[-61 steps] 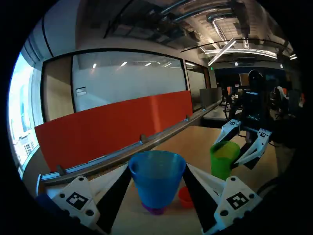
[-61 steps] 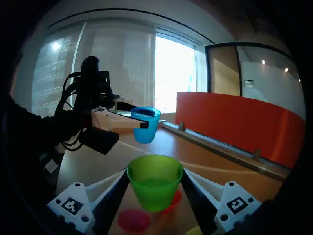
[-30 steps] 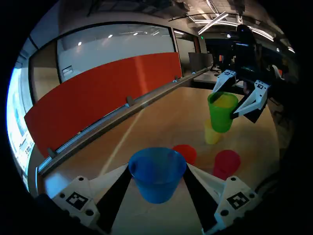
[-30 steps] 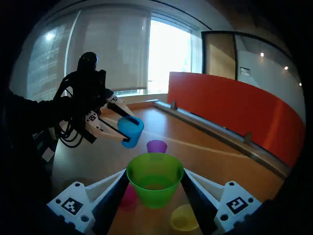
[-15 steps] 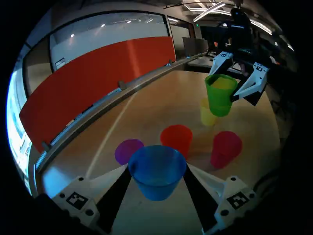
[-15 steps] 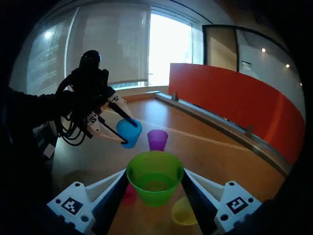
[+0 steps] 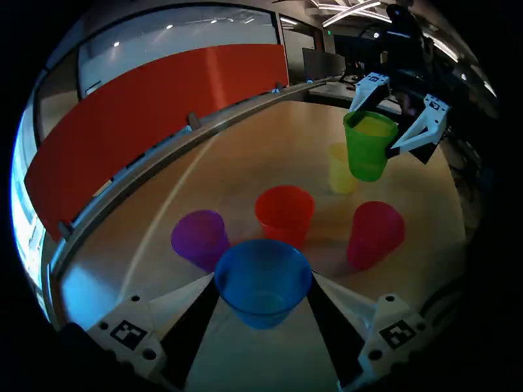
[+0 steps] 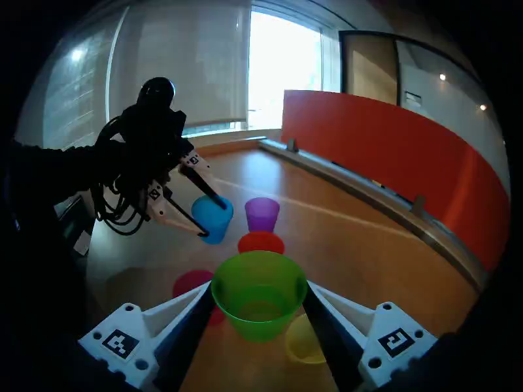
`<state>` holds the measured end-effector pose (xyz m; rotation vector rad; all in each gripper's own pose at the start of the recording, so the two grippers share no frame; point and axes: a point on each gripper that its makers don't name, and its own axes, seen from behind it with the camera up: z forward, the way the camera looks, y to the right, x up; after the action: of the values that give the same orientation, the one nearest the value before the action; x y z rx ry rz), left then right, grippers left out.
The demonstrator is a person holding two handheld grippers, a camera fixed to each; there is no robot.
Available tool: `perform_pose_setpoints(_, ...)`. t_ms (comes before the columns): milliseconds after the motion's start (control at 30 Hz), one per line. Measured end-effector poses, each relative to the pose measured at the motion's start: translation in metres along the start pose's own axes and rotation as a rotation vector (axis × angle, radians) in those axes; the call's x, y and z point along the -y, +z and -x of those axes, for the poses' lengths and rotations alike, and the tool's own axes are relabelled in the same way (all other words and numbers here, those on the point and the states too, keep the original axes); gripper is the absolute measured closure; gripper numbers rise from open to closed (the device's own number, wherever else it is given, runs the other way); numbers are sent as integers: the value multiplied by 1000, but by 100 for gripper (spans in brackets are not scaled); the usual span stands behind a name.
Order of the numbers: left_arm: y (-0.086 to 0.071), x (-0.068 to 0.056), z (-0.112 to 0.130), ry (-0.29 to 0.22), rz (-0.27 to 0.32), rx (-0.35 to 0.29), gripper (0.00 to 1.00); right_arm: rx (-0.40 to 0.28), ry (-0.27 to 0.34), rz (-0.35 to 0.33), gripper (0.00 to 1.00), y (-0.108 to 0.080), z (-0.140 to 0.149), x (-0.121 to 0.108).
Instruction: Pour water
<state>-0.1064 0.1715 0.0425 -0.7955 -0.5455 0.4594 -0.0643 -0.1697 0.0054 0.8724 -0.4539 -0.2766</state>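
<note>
Cups crowd one end of a long wooden table [image 7: 261, 150]: four stand loose on it, a purple cup [image 7: 199, 238], a red cup [image 7: 284, 212], a pink cup [image 7: 376, 232] and, a bit farther along, a yellow cup [image 7: 340, 168]. The person holds two more up off the wood. The left gripper [image 7: 263, 287] has its two fingers pressed against either side of the blue cup [image 7: 263, 297], mouth up, hovering on the near side of the purple and red ones. In the right gripper view that blue cup leans a little, just beside the purple one.

The right gripper [image 8: 259, 294] is clamped the same way on the green cup [image 8: 259, 310], both fingers snug on its walls. It hangs in the air near the yellow cup, well apart from the blue one. Its mouth faces up. Something pale seems to lie at its bottom, but I can't say whether that is water.

An orange partition [image 7: 131, 111] runs along the far edge of the table. A bright window [image 8: 287, 72] glows behind the dark sleeve [image 8: 59, 170] that holds the left gripper.
</note>
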Motion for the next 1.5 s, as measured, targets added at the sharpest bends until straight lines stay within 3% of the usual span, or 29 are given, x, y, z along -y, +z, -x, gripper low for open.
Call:
perform_pose_setpoints(900,17,-7,23,-34,38,50,12,63,1,-16,8,9,25,4)
perform_pose_setpoints(1500,16,-5,30,-39,39,55,12,79,0,-19,8,11,34,6)
